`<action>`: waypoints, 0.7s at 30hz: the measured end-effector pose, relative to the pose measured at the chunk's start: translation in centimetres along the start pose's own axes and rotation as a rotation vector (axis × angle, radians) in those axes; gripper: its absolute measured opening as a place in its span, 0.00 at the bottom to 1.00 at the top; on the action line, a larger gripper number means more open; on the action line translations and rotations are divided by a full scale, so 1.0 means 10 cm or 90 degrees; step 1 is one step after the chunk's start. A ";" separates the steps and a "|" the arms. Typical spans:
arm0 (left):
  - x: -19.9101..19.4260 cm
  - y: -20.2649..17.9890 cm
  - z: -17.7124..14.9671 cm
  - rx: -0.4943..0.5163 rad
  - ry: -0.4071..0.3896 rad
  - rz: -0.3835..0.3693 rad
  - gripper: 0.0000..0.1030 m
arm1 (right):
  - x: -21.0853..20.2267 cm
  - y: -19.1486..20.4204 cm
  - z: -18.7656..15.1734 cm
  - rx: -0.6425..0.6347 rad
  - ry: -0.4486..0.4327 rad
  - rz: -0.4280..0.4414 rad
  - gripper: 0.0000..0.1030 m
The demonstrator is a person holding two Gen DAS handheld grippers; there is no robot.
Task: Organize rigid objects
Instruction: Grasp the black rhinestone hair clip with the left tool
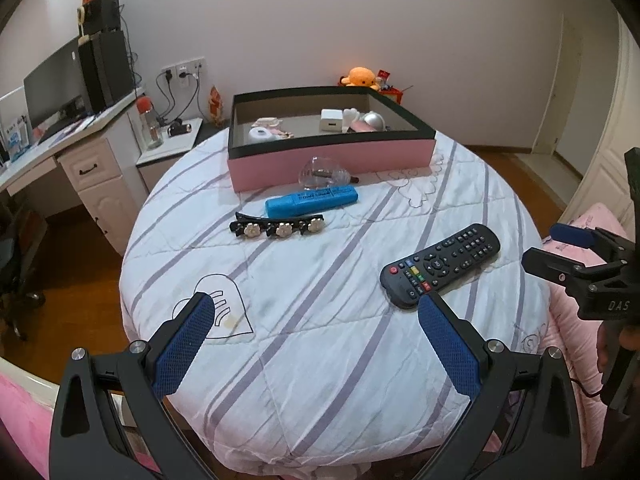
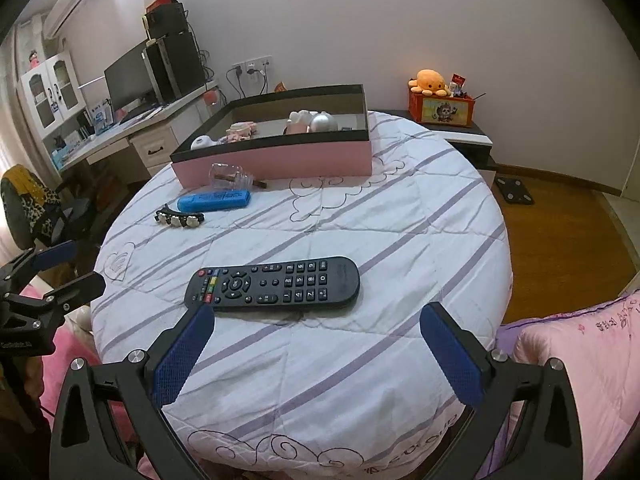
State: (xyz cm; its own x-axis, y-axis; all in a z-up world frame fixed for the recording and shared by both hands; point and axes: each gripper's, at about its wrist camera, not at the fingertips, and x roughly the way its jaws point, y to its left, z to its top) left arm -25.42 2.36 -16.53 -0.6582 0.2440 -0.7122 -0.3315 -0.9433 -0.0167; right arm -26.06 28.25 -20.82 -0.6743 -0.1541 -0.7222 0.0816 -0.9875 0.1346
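A round bed (image 1: 304,344) under a white quilt with purple stripes carries a pink box (image 1: 332,160) near its far edge, a clear glass piece (image 1: 322,174), blue marker (image 1: 311,202) and black hair clip (image 1: 276,227) just before it, and a remote (image 2: 274,283) nearer the front edge

Your two black handheld grippers with blue pads

Your left gripper (image 1: 316,316) and right gripper (image 2: 318,326) share matte-black frames, silver screws at the pivots and blue textured pads (image 1: 182,346); white "DAS" lettering shows at the left view's right edge.

Orange plush (image 2: 431,81), monitor (image 2: 129,76), desk (image 2: 154,145)
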 end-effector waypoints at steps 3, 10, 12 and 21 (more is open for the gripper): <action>0.06 0.00 -0.03 0.002 0.010 -0.003 1.00 | 0.05 -0.02 -0.01 0.001 0.010 -0.004 1.00; 0.21 0.05 -0.06 -0.008 0.031 -0.002 1.00 | 0.16 -0.02 -0.03 0.000 0.025 0.002 1.00; 0.25 0.10 -0.05 -0.019 0.031 -0.002 1.00 | 0.17 -0.03 -0.01 0.001 0.023 -0.001 1.00; 0.55 0.29 0.18 -0.056 0.039 0.001 1.00 | 0.36 0.02 0.17 -0.014 0.026 0.001 1.00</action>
State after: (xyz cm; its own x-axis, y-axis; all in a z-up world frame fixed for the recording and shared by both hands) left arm -31.22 1.42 -19.27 -0.6154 0.2301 -0.7539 -0.2676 -0.9606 -0.0748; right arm -29.72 27.52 -22.21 -0.6441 -0.1559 -0.7489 0.0988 -0.9878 0.1206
